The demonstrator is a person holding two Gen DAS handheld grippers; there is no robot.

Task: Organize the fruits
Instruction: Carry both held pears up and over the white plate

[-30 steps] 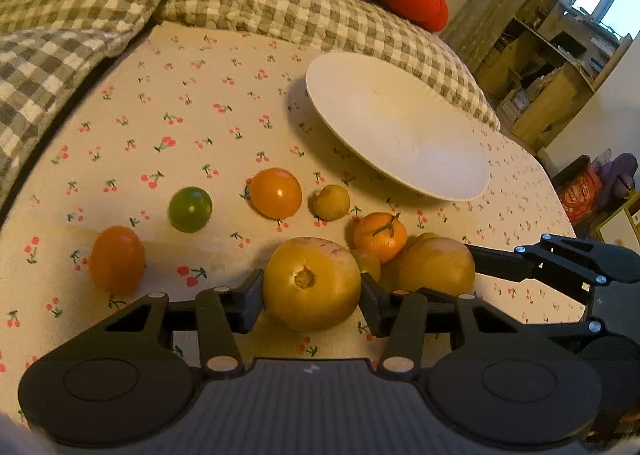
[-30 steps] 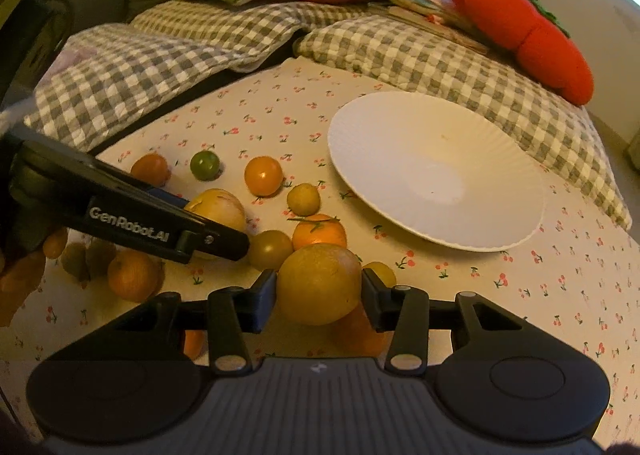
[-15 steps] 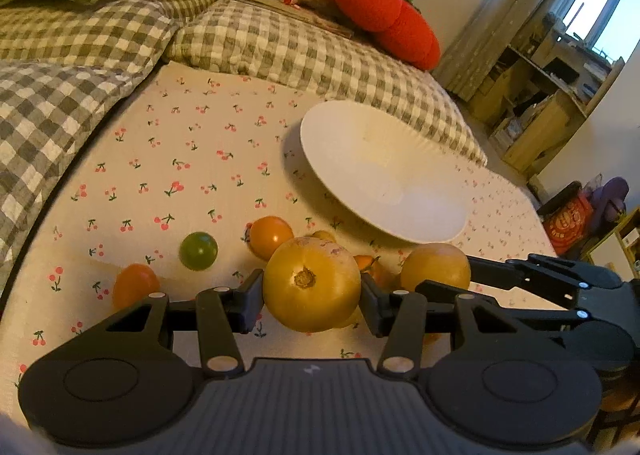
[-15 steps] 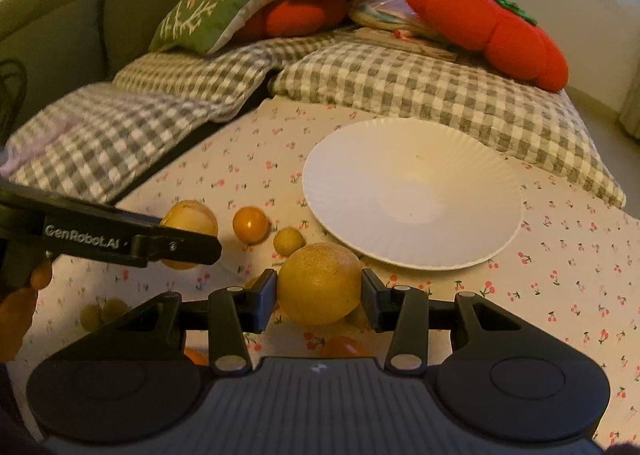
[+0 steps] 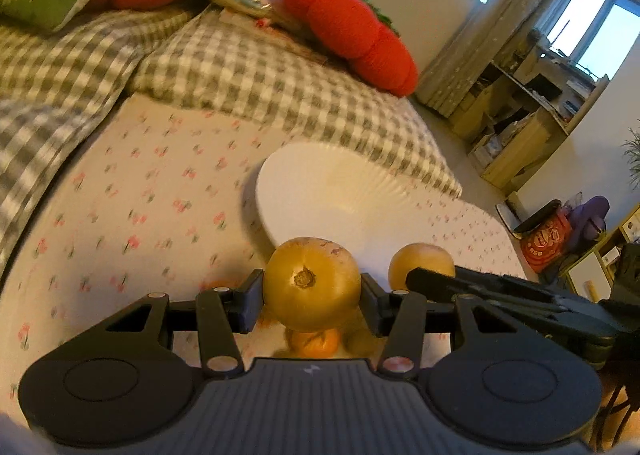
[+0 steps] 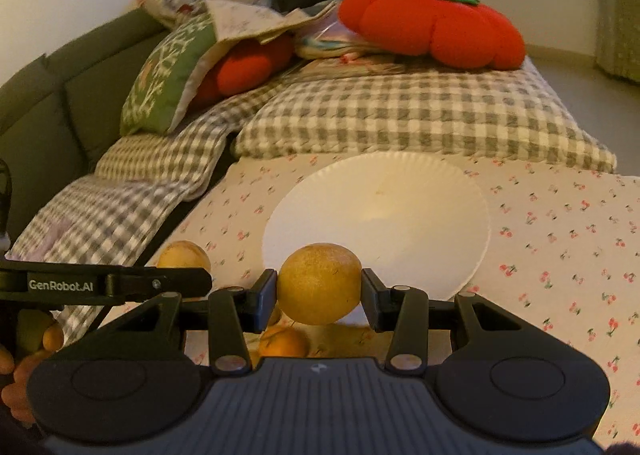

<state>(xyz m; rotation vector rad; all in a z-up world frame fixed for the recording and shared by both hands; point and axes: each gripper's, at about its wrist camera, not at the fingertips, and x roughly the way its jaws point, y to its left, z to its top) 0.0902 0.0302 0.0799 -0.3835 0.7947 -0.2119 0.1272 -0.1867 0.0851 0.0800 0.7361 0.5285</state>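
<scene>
Two yellow fruits are held off the cloth at once: the left gripper is clamped on a stemmed yellow fruit, and the right gripper is clamped on a smooth yellow fruit, each squeezed between its jaws at mid-height. A second ago both fruits sat low among the scattered pile; since then both have been lifted and carried forward, so the white plate now lies directly ahead of each pair of jaws and the loose fruit has dropped below them. That suggests the pick-up is done and the carry to the plate is well under way, with release onto it probably next. The left-hand fruit is round and slightly flattened, with a dry brown stem scar facing the camera and faint reddish speckling on top; the right-hand one is evenly golden with a finely pitted skin. Beneath the jaws an orange mandarin waits on the cherry-print cloth, and the plate holds nothing yet.
</scene>
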